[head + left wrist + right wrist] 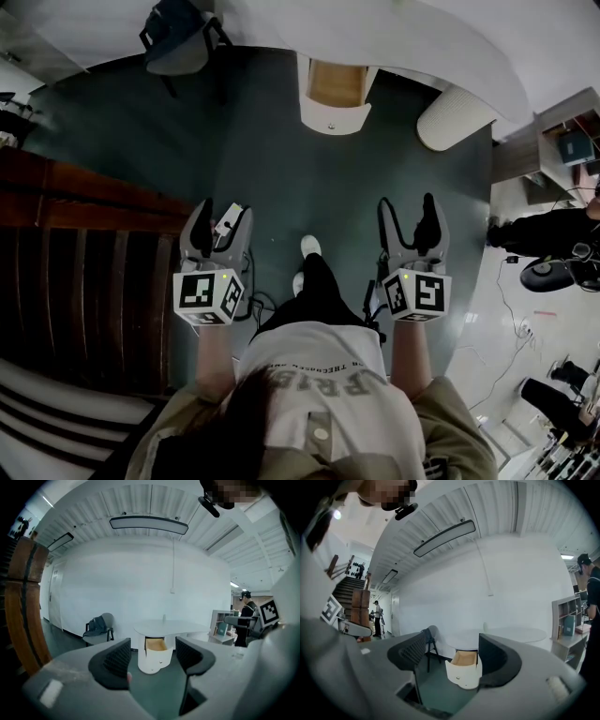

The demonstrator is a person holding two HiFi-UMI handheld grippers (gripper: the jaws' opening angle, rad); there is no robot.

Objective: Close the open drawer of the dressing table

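The white dressing table (441,52) stands across the dark floor, far ahead of me. Its rounded drawer (334,101) is pulled out and shows a pale wooden inside. My left gripper (223,214) and right gripper (408,208) are held side by side at waist height, well short of the table. Both point toward it. In the left gripper view the drawer (154,654) appears small between the open jaws of the left gripper (153,659). In the right gripper view the drawer (464,668) sits between the wide jaws of the right gripper (453,657). Neither gripper holds anything.
A grey chair with a dark bag (178,39) stands left of the table. A dark wooden stair rail (84,202) runs close on my left. At the right are a white shelf unit (562,150), a person in black (544,230) and cables on the pale floor.
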